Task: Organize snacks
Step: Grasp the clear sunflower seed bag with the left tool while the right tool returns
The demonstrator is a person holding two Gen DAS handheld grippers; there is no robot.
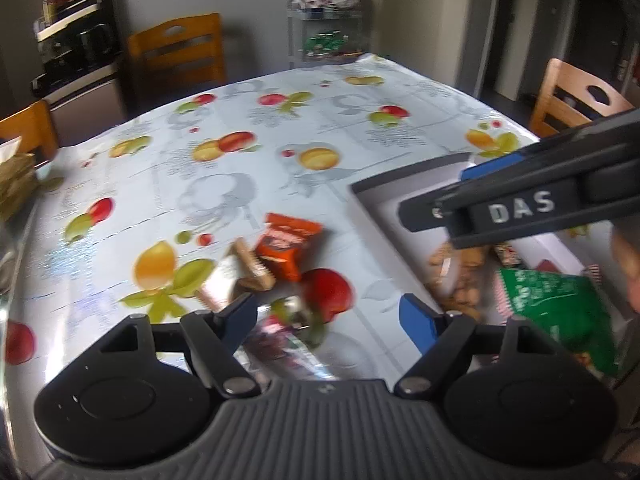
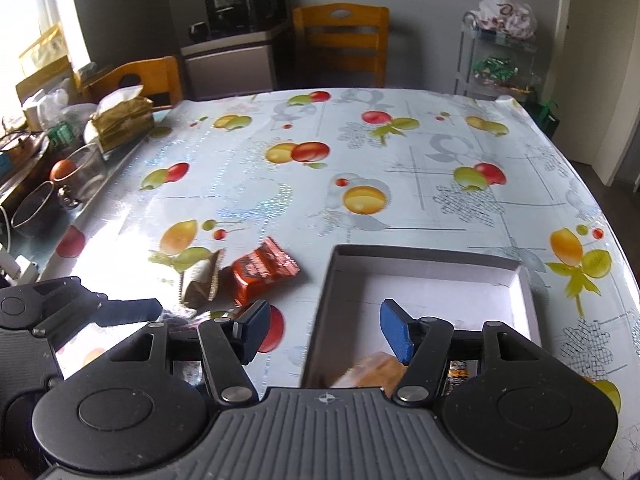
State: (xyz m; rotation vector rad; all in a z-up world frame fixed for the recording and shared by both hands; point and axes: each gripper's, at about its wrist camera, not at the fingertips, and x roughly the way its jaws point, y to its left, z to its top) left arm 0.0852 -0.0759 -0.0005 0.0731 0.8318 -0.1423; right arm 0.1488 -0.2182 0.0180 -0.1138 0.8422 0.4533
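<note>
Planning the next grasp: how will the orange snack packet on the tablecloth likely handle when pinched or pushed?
The orange snack packet looks like crinkly foil wrap with serrated ends, so probably light and floppy at the edges. On the glossy tablecloth it may slide rather than roll. It seems puffed, so the contents could crush under a hard pinch.

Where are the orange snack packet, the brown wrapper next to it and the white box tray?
orange snack packet (image 2: 262, 272), right wrist view, middle of its printed face.
brown wrapper (image 2: 202, 282), right wrist view, centre of the foil.
white box tray (image 2: 424, 258), right wrist view, far wall.
</note>
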